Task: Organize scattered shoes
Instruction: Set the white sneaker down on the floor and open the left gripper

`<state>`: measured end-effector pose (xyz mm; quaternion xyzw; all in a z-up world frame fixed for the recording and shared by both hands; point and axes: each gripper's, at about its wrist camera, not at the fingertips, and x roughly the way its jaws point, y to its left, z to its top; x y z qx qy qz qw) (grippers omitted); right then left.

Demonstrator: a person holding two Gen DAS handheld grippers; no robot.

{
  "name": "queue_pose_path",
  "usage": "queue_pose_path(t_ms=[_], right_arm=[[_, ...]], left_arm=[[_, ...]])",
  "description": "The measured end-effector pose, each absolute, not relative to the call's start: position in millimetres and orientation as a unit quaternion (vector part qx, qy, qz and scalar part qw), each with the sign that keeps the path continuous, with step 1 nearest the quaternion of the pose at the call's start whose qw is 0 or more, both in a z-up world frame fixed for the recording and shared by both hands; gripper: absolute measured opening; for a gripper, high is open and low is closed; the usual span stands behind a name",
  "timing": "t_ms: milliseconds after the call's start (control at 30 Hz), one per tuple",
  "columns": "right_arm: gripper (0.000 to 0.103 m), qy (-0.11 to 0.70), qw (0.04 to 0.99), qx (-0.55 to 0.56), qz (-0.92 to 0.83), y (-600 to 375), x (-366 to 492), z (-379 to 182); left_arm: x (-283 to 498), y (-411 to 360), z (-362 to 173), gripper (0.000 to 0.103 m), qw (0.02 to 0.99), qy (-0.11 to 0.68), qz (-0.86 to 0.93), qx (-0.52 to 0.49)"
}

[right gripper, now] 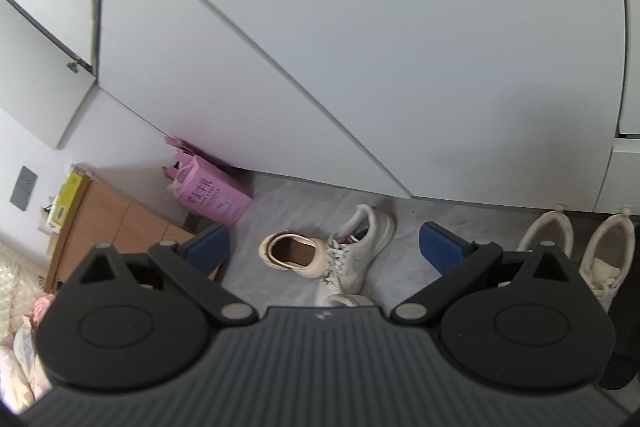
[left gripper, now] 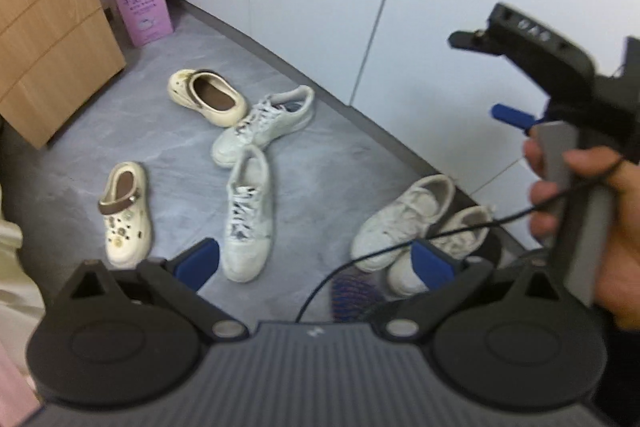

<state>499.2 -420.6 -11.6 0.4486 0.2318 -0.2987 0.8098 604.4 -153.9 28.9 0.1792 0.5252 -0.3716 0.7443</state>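
The left gripper (left gripper: 316,263) has its fingers wide apart and holds nothing; a white lace-up sneaker (left gripper: 248,215) lies on the grey floor (left gripper: 176,147) just ahead between them, and a cream clog (left gripper: 125,217) is beyond its left finger. The right gripper (right gripper: 324,247) is also spread and empty, with a second cream clog (right gripper: 292,254) touching another white sneaker (right gripper: 356,255) ahead between its fingers

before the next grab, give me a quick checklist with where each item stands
1. Left gripper open and empty: ok.
2. Right gripper open and empty: ok.
3. Pair of cream sneakers side by side at the white cabinet: ok.
4. Two laced white sneakers paired: not ok, they lie at crossing angles, toes touching.
5. Two cream clogs paired: not ok, the other clog lies apart, beyond the sneakers.
6. Cable clear of the left gripper's fingers: cannot tell.
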Motion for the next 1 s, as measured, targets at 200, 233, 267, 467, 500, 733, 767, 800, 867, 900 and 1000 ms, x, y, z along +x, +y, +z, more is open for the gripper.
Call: queue_pose_path(t_ms=[200, 233, 267, 467, 500, 733, 767, 800, 867, 900, 1000], right_arm=[[0.103, 0.248, 0.811, 0.444, -0.29, -421, 502, -14], [0.103, 0.25, 0.811, 0.445, -0.287, -420, 503, -15], [0.103, 0.252, 0.811, 0.446, -0.284, -420, 504, -16], [0.103, 0.252, 0.811, 0.455, -0.269, -416, 507, -16], [0.103, 0.253, 0.811, 0.455, -0.268, -415, 507, -17], [0.103, 0.254, 0.809, 0.458, -0.267, -416, 505, -15], [0.103, 0.255, 0.808, 0.458, -0.267, -416, 505, -15], [0.103, 0.256, 0.808, 0.459, -0.268, -416, 505, -15], [0.103, 0.259, 0.809, 0.456, -0.266, -415, 507, -15], [0.103, 0.261, 0.81, 0.454, -0.265, -415, 507, -15], [0.103, 0.266, 0.811, 0.45, -0.262, -414, 509, -15]], left_arm=[[597, -156, 25, 0.103, 0.724, 0.542, -0.386, 0.182], [597, -157, 24, 0.103, 0.721, 0.545, -0.386, 0.184], [597, -157, 22, 0.103, 0.716, 0.552, -0.384, 0.186], [590, -158, 19, 0.103, 0.701, 0.563, -0.397, 0.182], [591, -158, 19, 0.103, 0.702, 0.563, -0.398, 0.18], [591, -154, 20, 0.103, 0.705, 0.566, -0.389, 0.177], [590, -154, 19, 0.103, 0.703, 0.568, -0.39, 0.178], [590, -154, 19, 0.103, 0.701, 0.569, -0.391, 0.177], [591, -155, 20, 0.103, 0.701, 0.571, -0.39, 0.178], [591, -154, 19, 0.103, 0.702, 0.571, -0.388, 0.178], [593, -154, 19, 0.103, 0.703, 0.571, -0.385, 0.176]])
